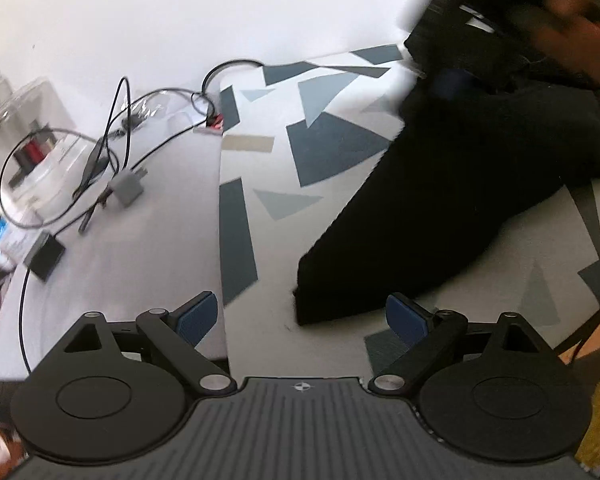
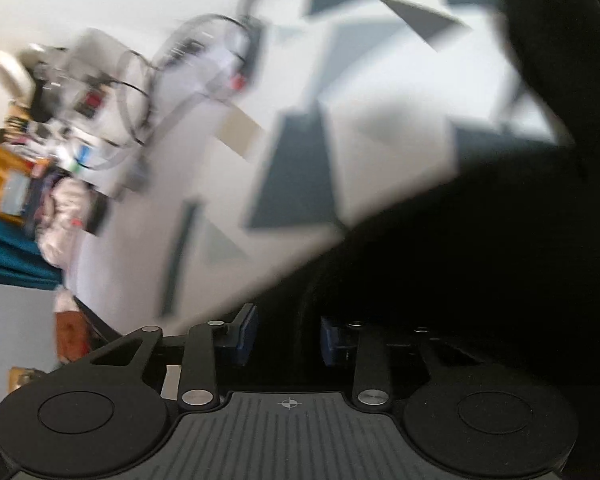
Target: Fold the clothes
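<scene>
Here, a patterned sheet (image 1: 340, 208) covers the surface, and a black garment (image 1: 440, 200) lies across it on the side away from the tangle of cables (image 1: 112, 148), one end lifted off the sheet. The left gripper (image 1: 302, 318) hovers wide apart and empty just short of the garment's near corner. The right gripper (image 2: 286, 338), blurred, has its fingers narrowed on a fold of the garment.

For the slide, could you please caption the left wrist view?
Open left gripper hovers before a black garment on the patterned cloth.
</scene>
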Motion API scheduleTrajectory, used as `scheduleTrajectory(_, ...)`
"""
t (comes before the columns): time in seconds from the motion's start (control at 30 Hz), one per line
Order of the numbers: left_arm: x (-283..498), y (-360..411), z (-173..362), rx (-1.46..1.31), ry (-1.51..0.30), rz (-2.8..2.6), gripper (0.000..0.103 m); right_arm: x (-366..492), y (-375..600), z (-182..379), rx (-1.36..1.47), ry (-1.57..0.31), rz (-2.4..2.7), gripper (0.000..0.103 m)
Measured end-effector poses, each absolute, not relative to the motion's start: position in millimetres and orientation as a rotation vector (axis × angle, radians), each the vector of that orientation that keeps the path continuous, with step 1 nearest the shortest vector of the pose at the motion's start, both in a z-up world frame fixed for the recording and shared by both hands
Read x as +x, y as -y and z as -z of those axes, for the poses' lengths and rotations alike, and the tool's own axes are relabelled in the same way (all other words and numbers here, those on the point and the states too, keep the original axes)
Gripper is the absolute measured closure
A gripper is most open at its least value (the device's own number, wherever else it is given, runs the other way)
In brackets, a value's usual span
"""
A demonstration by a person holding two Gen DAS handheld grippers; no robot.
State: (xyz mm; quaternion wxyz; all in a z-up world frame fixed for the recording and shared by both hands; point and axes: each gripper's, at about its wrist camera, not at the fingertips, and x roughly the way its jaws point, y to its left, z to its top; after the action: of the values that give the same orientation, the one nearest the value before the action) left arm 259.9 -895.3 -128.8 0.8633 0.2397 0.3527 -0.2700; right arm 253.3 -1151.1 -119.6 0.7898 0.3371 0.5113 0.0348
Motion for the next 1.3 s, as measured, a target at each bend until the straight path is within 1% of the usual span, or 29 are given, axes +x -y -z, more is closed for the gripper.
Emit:
scheduleTrajectory(0.03, 263.2, 894.1, 128.4, 0.501, -0.734, 0.573, 0.01, 269.8, 1148.7, 111.4, 0.705, -1.068, -0.077, 0.074)
scheduleTrajectory(0.1, 271.8, 891.5, 126.9, 0.481, -0.728, 0.577, 0.01, 302.9, 1144.1, 94.9, 0.661, -1.001, -0.081, 0.071)
scheduleTrajectory(0.13, 276.0, 890.7, 126.0, 0.469, -0.725, 0.577, 0.01, 325.7, 1143.1, 89.9, 0.639, -0.977, -0.063, 0.062)
scheduleTrajectory(0.17, 280.4, 890.3, 125.2, 0.458, -0.724, 0.577, 0.01, 344.7, 1143.7, 87.5, 0.651, -0.949, -0.049, 0.052)
scheduleTrajectory(0.2, 285.1, 890.4, 124.7, 0.446, -0.724, 0.58, 0.01, 362.9, 1147.8, 86.7, 0.698, -0.916, -0.065, 0.046)
scheduleTrajectory(0.23, 289.9, 890.6, 124.2, 0.433, -0.724, 0.582, 0.01, 381.0, 1152.1, 85.8, 0.746, -0.881, -0.081, 0.046)
scheduleTrajectory(0.37, 311.9, 893.6, 126.4, 0.369, -0.735, 0.591, 0.009, 410.4, 1162.6, 76.6, 0.753, -0.807, -0.025, 0.044)
scheduleTrajectory(0.43, 326.4, 894.8, 130.7, 0.316, -0.763, 0.596, 0.009, 405.6, 1170.0, 73.5, 0.726, -0.798, -0.011, 0.042)
scheduleTrajectory(0.53, 346.7, 894.5, 137.3, 0.235, -0.806, 0.602, 0.009, 394.5, 1169.3, 88.9, 0.621, -0.836, -0.004, 0.042)
scheduleTrajectory(0.63, 358.5, 899.4, 141.5, 0.214, -0.828, 0.607, 0.009, 383.8, 1163.2, 106.3, 0.489, -0.879, -0.004, 0.042)
scheduleTrajectory(0.7, 363.4, 902.3, 142.6, 0.211, -0.832, 0.621, 0.016, 379.8, 1146.4, 114.7, 0.376, -0.875, -0.064, 0.042)
scheduleTrajectory(0.8, 364.0, 902.3, 143.5, 0.214, -0.856, 0.644, 0.039, 376.2, 1115.2, 121.3, 0.179, -0.847, -0.178, 0.043)
scheduleTrajectory(0.83, 364.0, 901.8, 144.4, 0.214, -0.87, 0.651, 0.043, 377.0, 1104.2, 123.7, 0.119, -0.845, -0.211, 0.043)
scheduleTrajectory(0.9, 360.0, 899.9, 144.6, 0.228, -0.878, 0.66, 0.043, 378.8, 1082.3, 128.5, -0.002, -0.841, -0.274, 0.043)
scheduleTrajectory(0.97, 355.4, 898.1, 143.9, 0.247, -0.878, 0.665, 0.043, 383.0, 1069.3, 135.6, -0.054, -0.871, -0.31, 0.044)
scheduleTrajectory(1.13, 347.6, 893.2, 145.8, 0.25, -0.87, 0.671, 0.043, 385.0, 1053.7, 147.3, -0.121, -0.908, -0.361, 0.054)
scheduleTrajectory(1.3, 348.0, 894.3, 145.6, 0.241, -0.86, 0.663, 0.042, 391.5, 1050.3, 158.9, -0.133, -0.912, -0.383, 0.054)
